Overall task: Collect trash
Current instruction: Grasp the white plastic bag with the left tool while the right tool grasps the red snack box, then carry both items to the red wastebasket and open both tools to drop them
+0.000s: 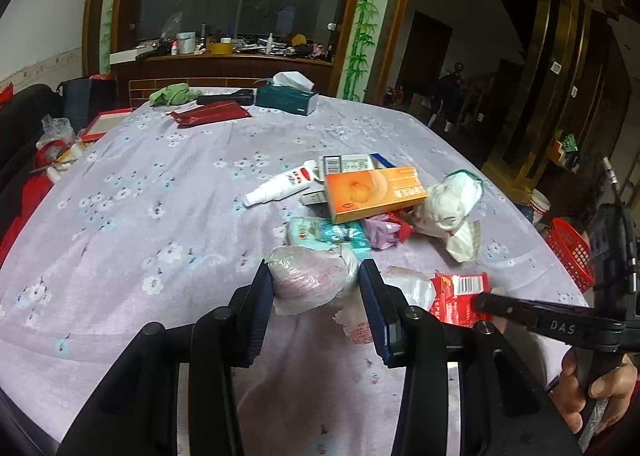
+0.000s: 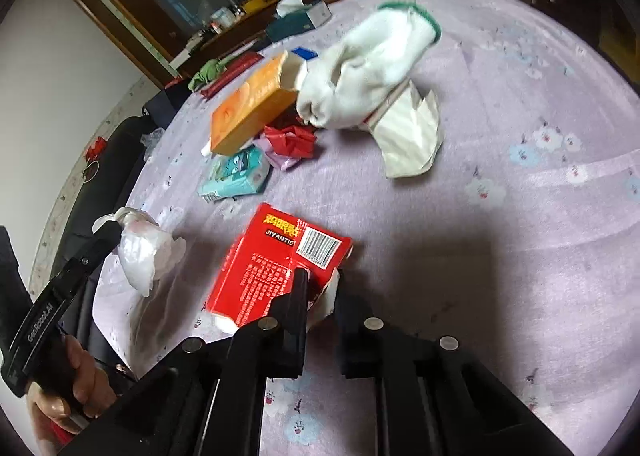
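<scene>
Both wrist views close, angled down across the surface [image 1: 160, 183] toward the far cabinet; shared: orange box [image 1: 374, 191] [image 2: 250, 111] and red packet [image 1: 460, 294] [image 2: 276, 268].

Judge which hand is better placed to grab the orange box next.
Neither is free: left claw holds the plastic bag, right claw grips the red packet. The orange box lies straight ahead of the left.

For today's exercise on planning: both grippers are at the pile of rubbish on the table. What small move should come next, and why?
Probably lift both grippers and carry their loads towards the red basket at the table's edge. The left gripper already holds a crumpled plastic bag, and the right gripper has closed on the corner of the red packet, so both pieces look ready to go.
</scene>
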